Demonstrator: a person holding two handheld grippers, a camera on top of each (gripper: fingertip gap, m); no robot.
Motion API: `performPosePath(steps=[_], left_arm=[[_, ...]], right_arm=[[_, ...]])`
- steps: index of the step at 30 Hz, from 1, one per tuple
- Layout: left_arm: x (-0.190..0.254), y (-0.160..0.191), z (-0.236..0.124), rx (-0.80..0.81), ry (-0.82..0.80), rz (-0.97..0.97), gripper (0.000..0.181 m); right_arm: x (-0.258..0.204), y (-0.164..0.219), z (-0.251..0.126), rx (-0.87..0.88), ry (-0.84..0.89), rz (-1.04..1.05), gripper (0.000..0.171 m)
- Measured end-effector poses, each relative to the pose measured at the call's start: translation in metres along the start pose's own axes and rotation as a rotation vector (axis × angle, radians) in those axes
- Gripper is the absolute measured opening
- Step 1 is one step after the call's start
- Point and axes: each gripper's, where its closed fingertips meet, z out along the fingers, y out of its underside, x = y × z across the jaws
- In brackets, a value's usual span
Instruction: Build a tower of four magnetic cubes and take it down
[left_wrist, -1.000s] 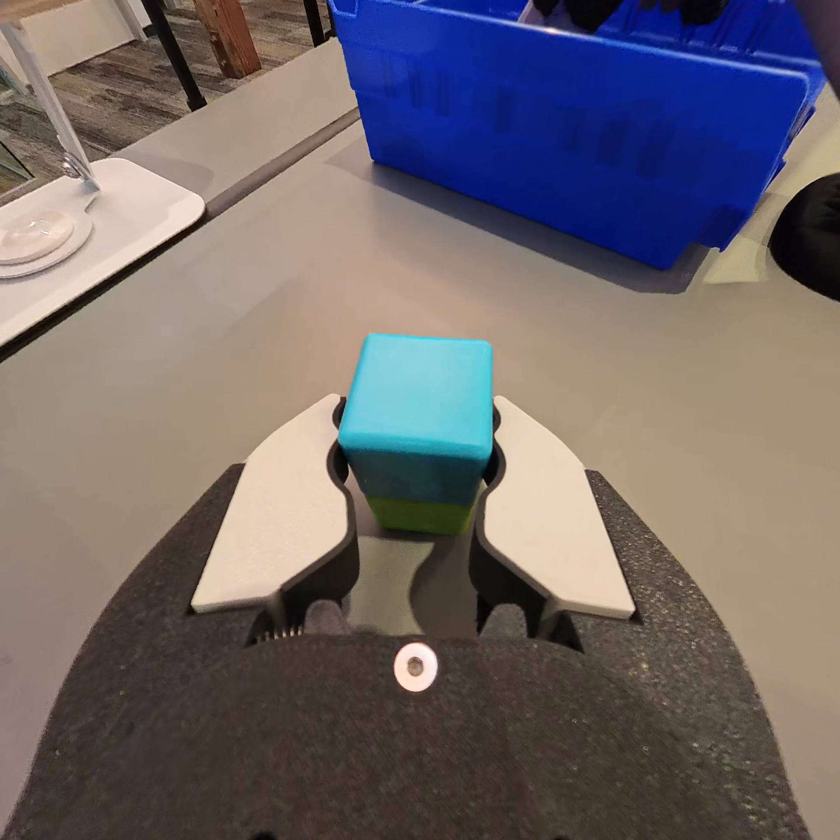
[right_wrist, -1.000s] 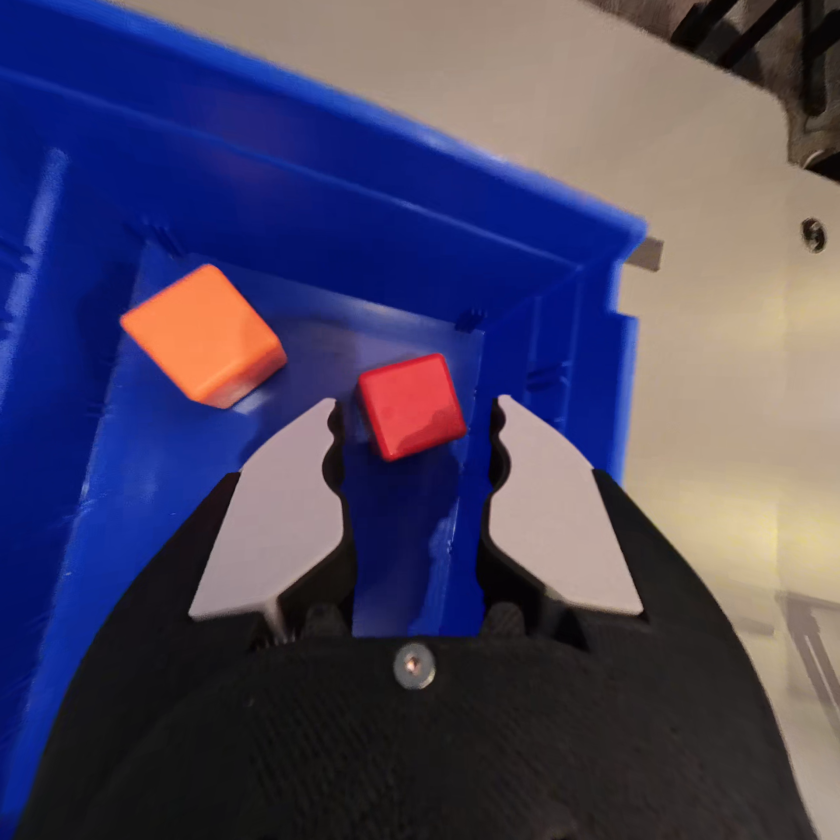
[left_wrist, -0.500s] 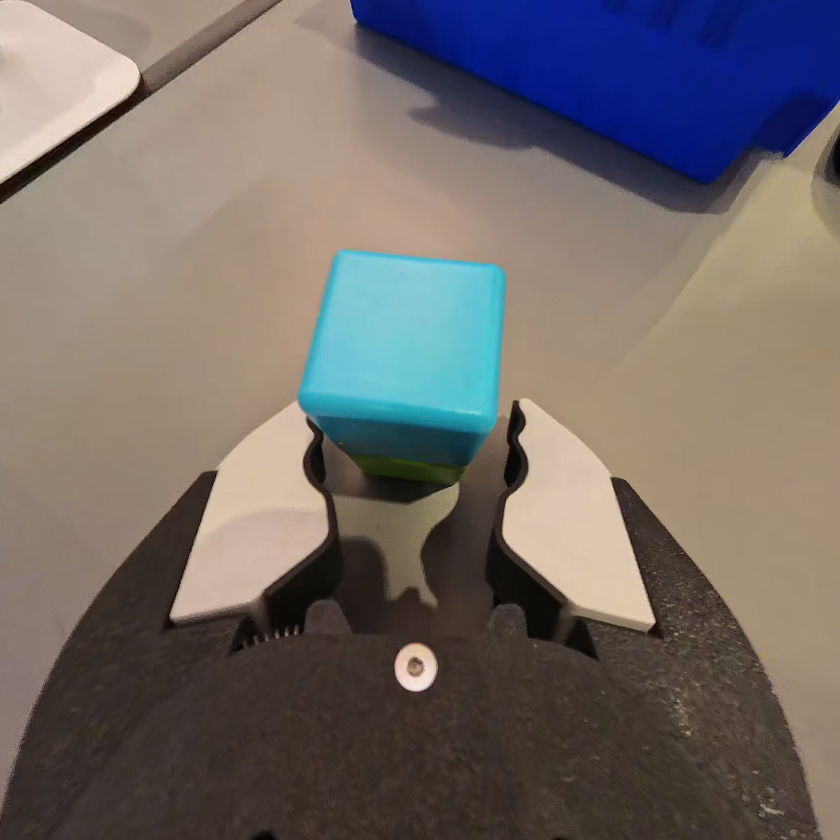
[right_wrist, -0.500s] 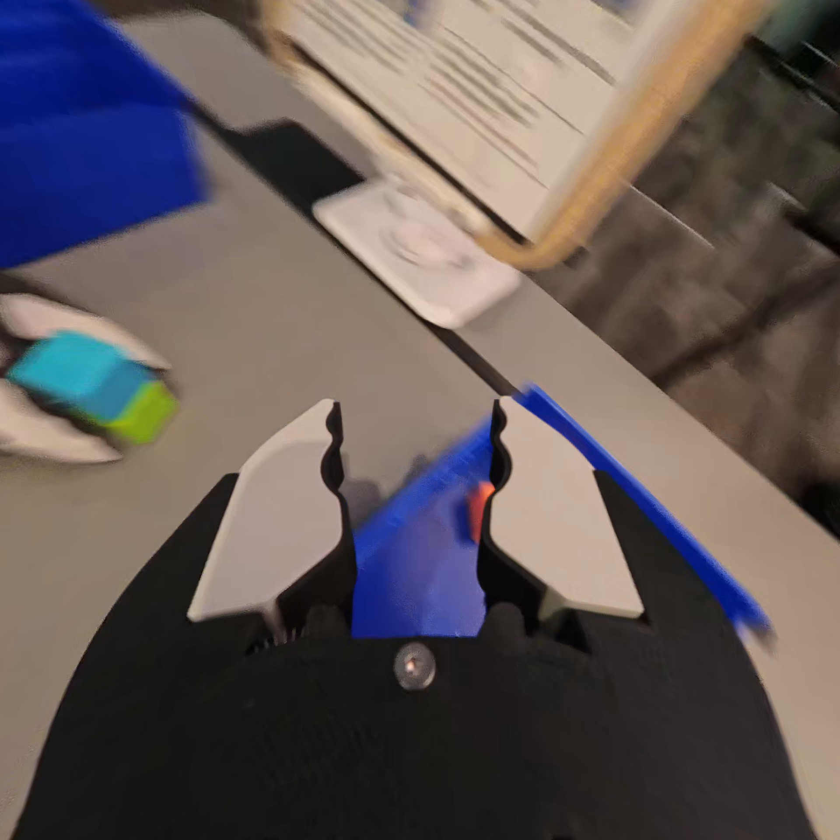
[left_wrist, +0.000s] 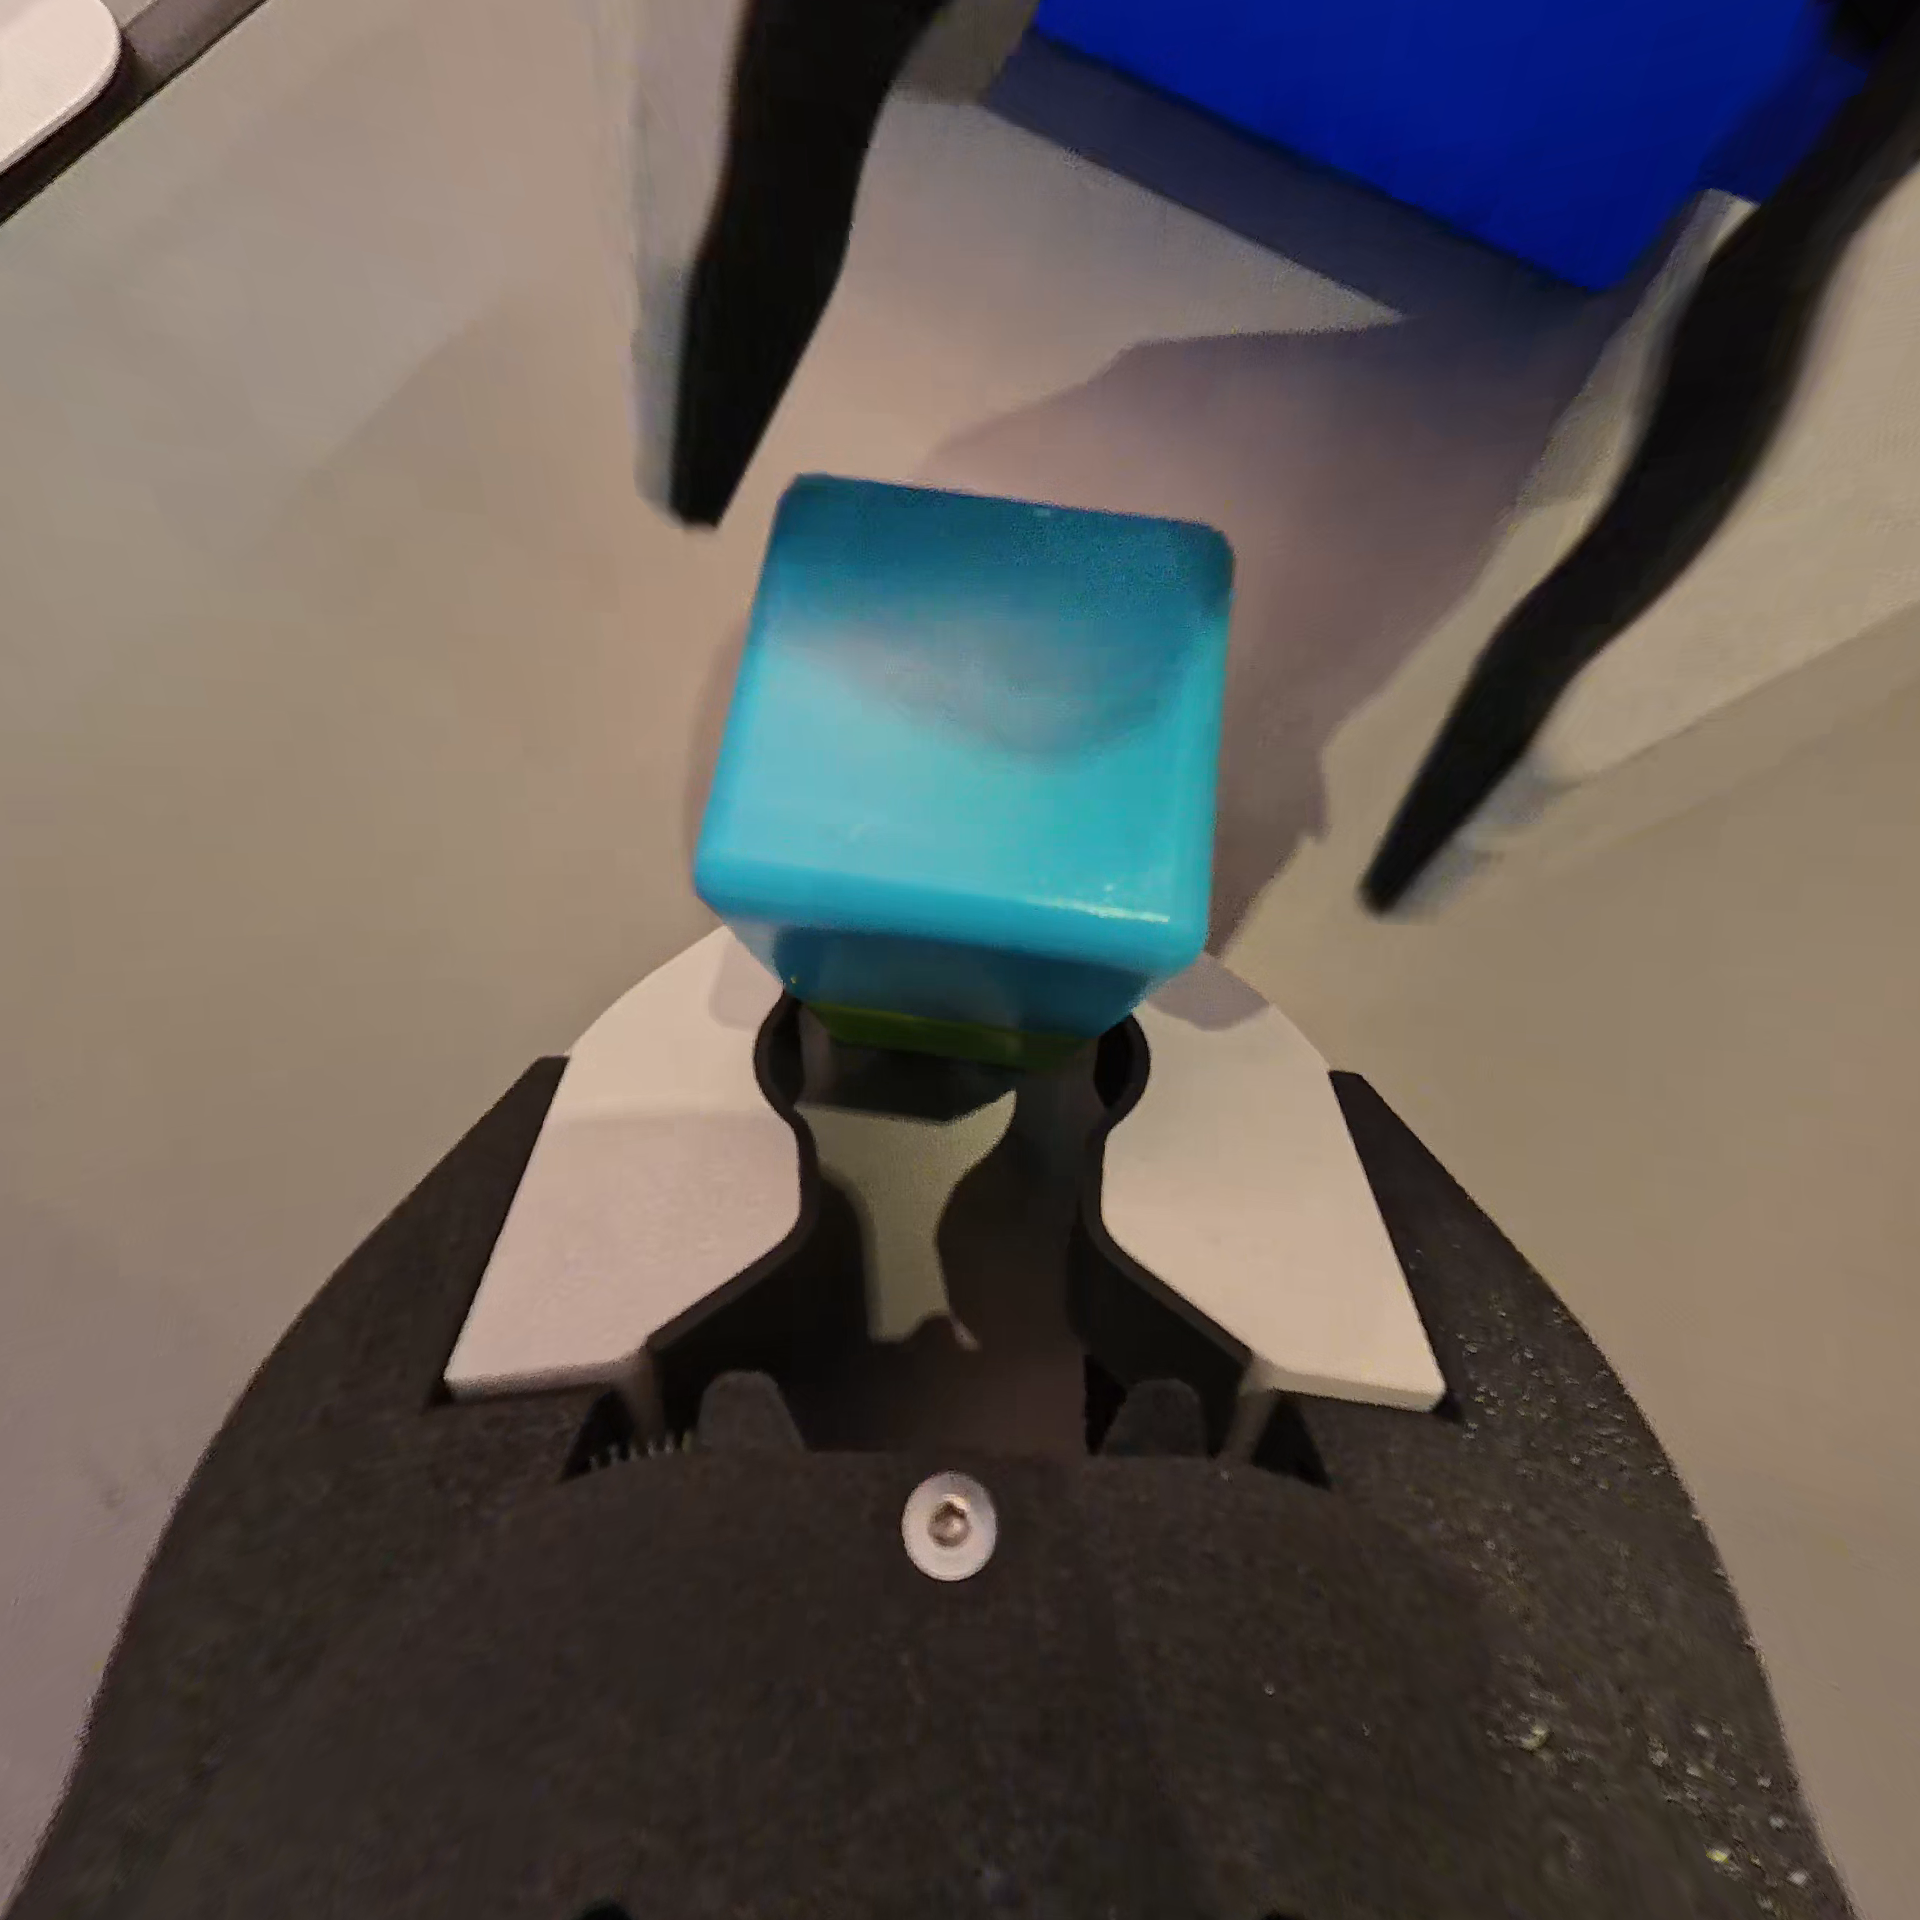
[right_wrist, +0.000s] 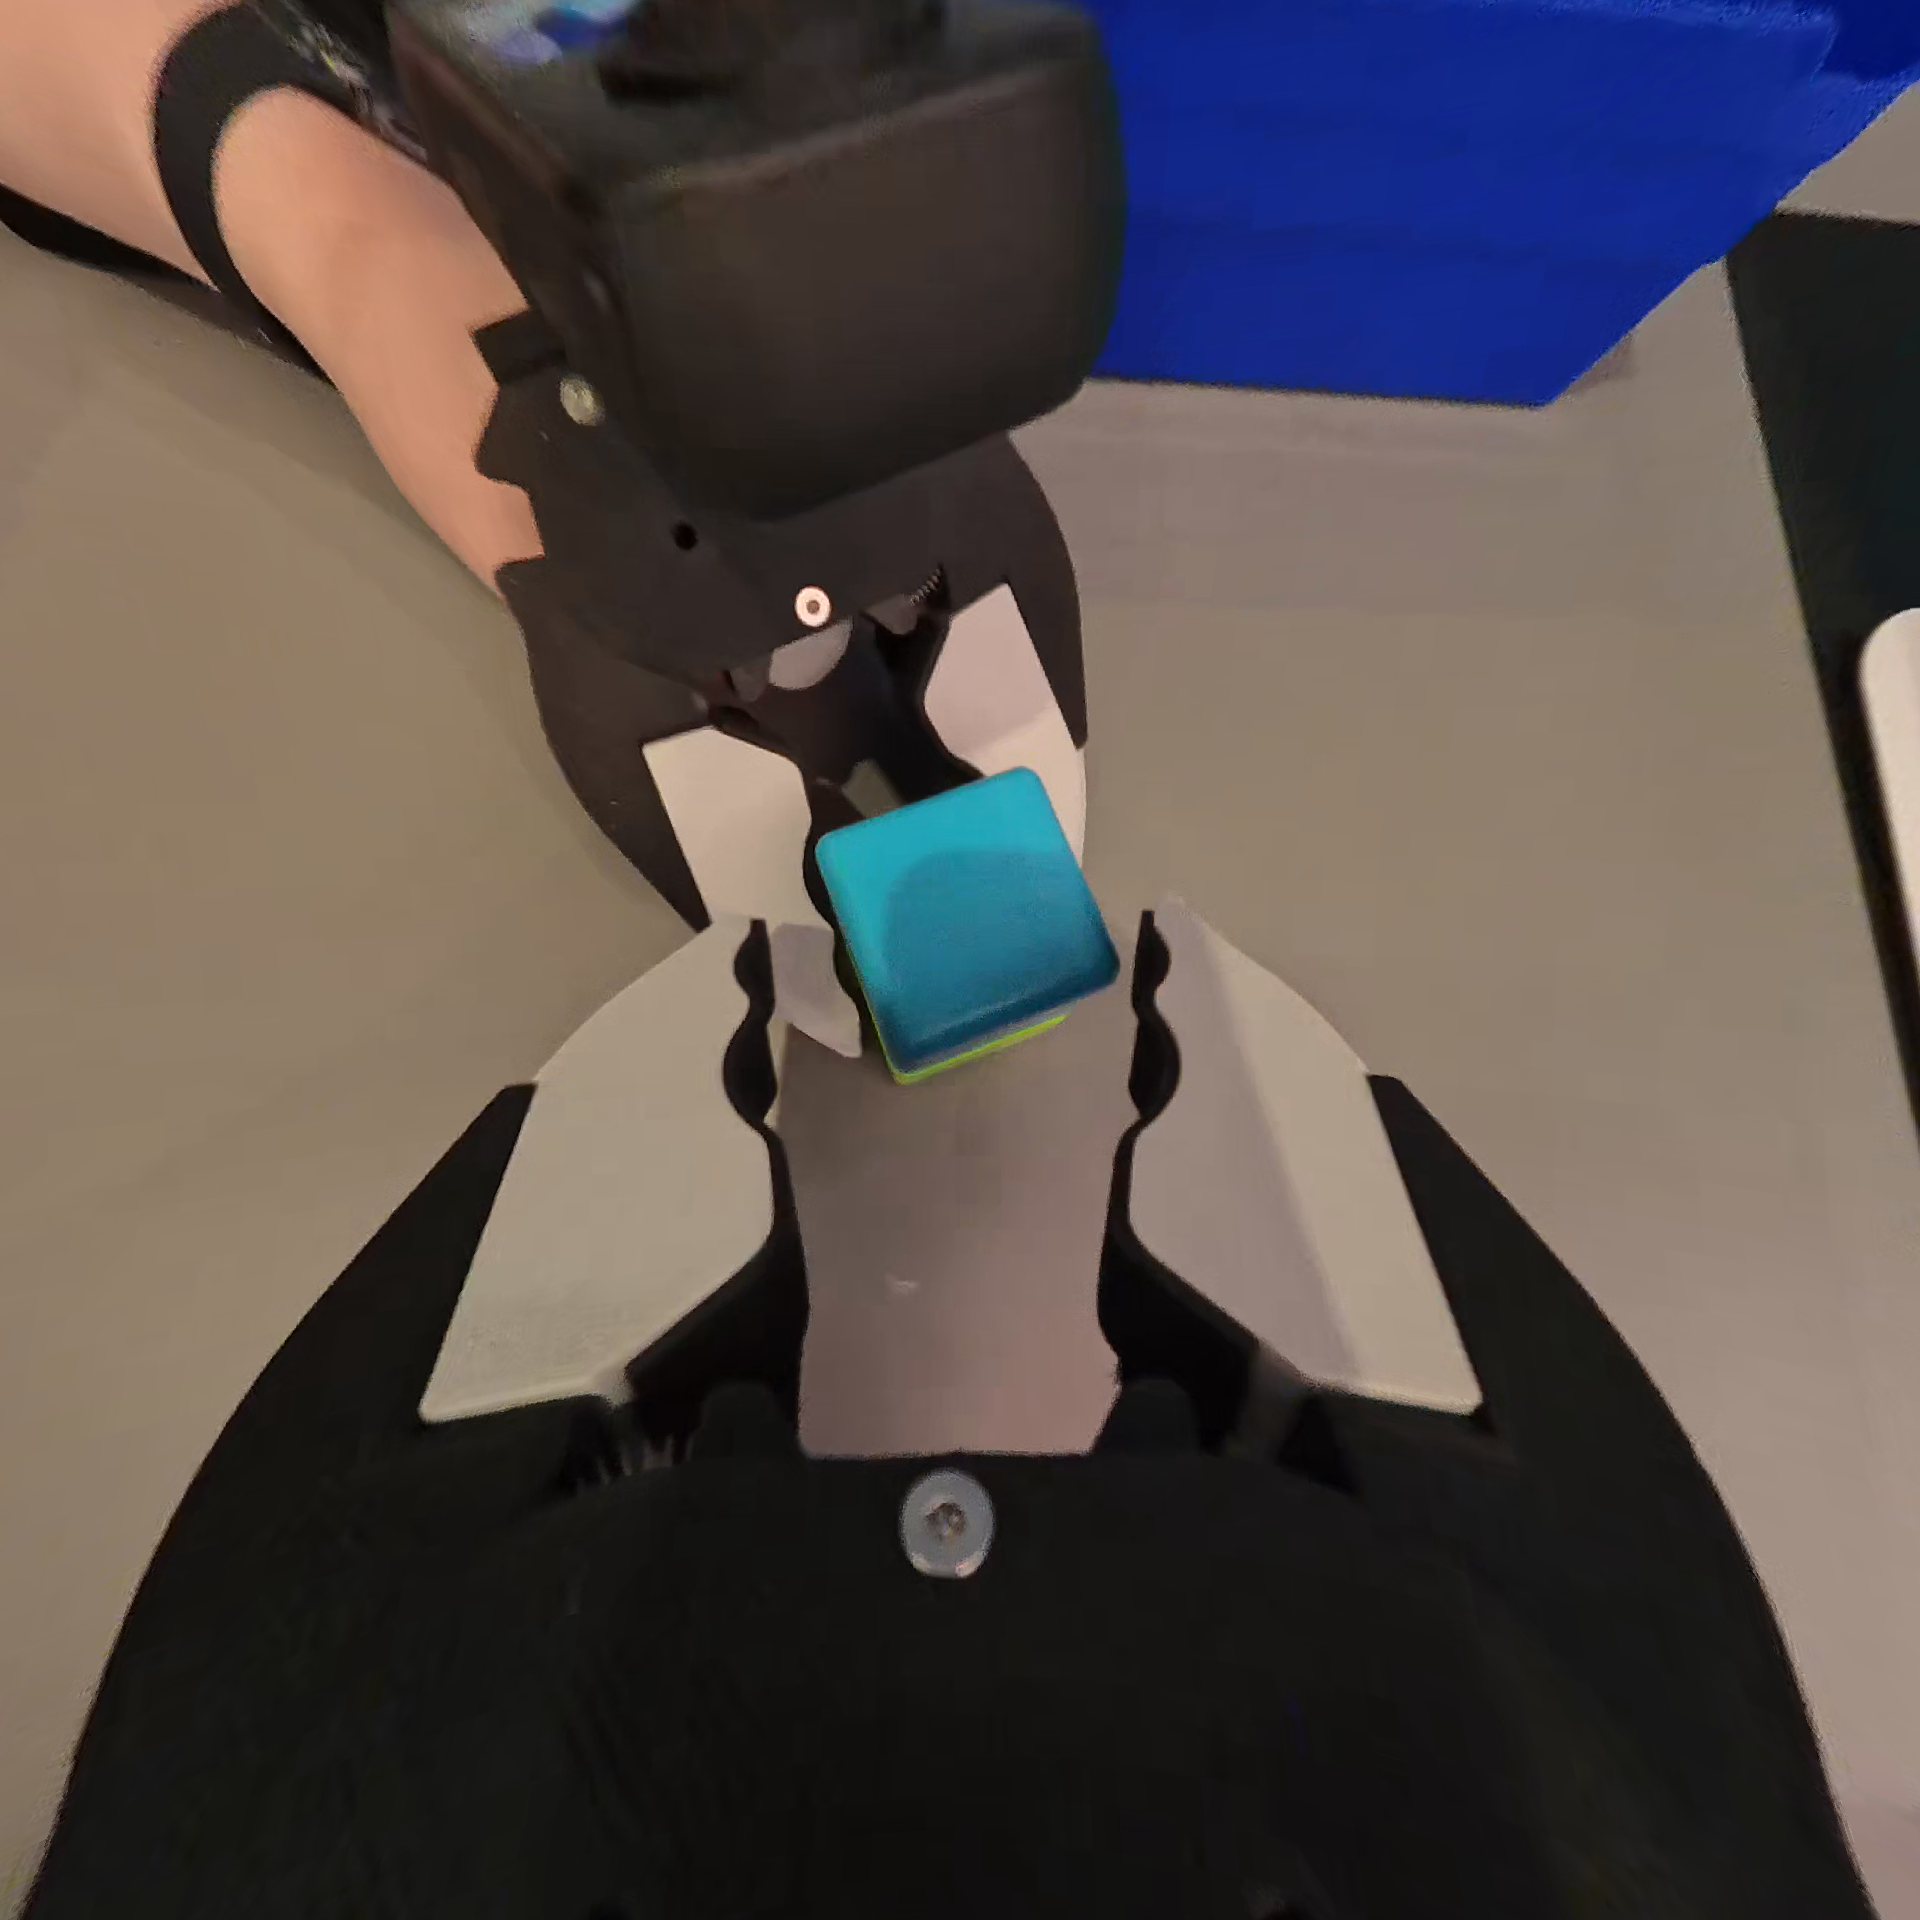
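Stack: teal cube (left_wrist: 966, 717) sits on top of a green cube (left_wrist: 925, 1032); two cubes only, faces flush, standing on the grey tabletop (left_wrist: 312, 623).
Green cube: mostly hidden under the teal one in the left wrist view; in the right wrist view only a thin lime edge (right_wrist: 982, 1055) shows below the teal cube (right_wrist: 961, 925).
Left hand-held gripper (left_wrist: 951, 1023): fingers close in on either side of the stack at the green cube's level; the teal cube hides the tips, so contact cannot be told for certain.
Left hand-held gripper, seen from opposite (right_wrist: 894, 904): pale finger (right_wrist: 727, 821) lies just beside the stack; a person's hand (right_wrist: 343, 291) with a black strap holds the body behind it.
Right hand-held gripper (right_wrist: 951, 971): fingers spread apart with nothing between them, grey tabletop visible in the gap; the stack stands just ahead of the tips, slightly toward its right finger.
Right hand-held gripper, from the left wrist view: two dark blurred fingers (left_wrist: 748, 270) reach down beyond the stack, one on each side, well spread.
Blue bin (left_wrist: 1455, 114): beyond both hand-held grippers' tips on the tabletop, apart from the stack; contents not visible.
Image quality: motion blur on the far gripper and bin.
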Motion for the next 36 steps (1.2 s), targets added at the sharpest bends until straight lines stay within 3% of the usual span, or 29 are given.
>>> performPosePath(steps=[5,22,26,30,33,36], left_arm=[[0.002,0.0,0.0,-0.001,0.014,0.015,0.054],[0.005,-0.001,0.002,-0.008,0.02,0.008,0.051],[0.005,0.0,0.002,-0.008,0.02,0.011,0.052],[0.005,0.0,0.001,-0.008,0.022,0.012,0.052],[0.006,0.0,0.001,-0.008,0.023,0.014,0.052],[0.006,0.0,0.001,-0.008,0.025,0.016,0.052]], right_arm=[[0.004,0.006,0.007,-0.04,0.023,0.015,0.053],[0.013,0.005,-0.011,0.016,-0.029,0.197,0.05],[0.029,0.003,-0.046,0.044,0.077,0.171,0.05],[0.043,0.01,-0.125,0.136,0.202,0.152,0.05],[0.05,0.047,-0.18,0.157,0.293,0.196,0.05],[0.053,0.103,-0.197,0.075,0.309,0.294,0.05]])
